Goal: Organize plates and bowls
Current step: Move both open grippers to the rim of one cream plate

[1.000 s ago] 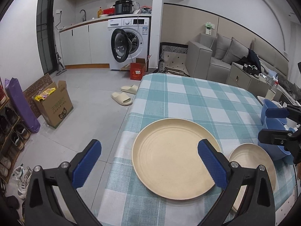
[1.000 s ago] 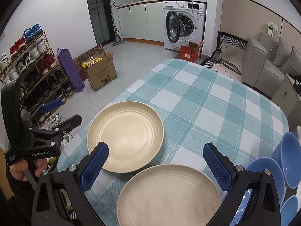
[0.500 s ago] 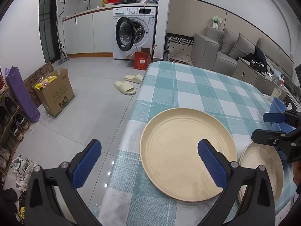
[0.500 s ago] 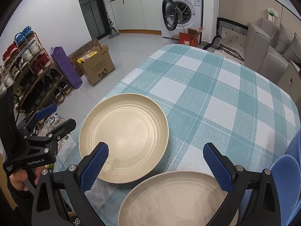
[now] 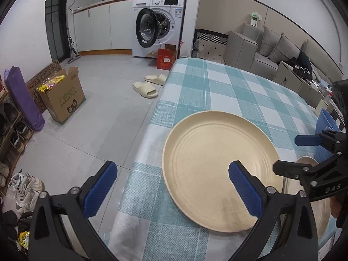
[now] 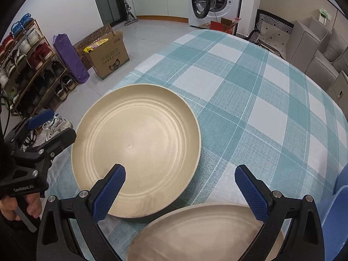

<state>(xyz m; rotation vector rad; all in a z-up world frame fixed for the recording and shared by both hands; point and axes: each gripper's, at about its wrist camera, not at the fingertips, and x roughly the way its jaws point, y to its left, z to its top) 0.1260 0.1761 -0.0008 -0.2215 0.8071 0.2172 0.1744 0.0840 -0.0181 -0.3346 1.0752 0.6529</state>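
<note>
A large beige plate lies flat near the corner of the bench, which is covered by a teal and white checked cloth. A second beige plate sits just beside it, closer to the right-hand camera; whether the two rims touch cannot be told. Blue bowls stand at the right edge of the bench, next to the second plate.

The left tongs hover over the bench's corner with their blue pads spread wide, holding nothing; one pad hangs above the large plate's near rim, the other past the bench edge over the floor. The right tongs are likewise wide apart and empty, poised above the gap between the two plates. A hand grips the left tool's handle.

Behind the bench are a washing machine with its door open, a cardboard box and a grey sofa.
</note>
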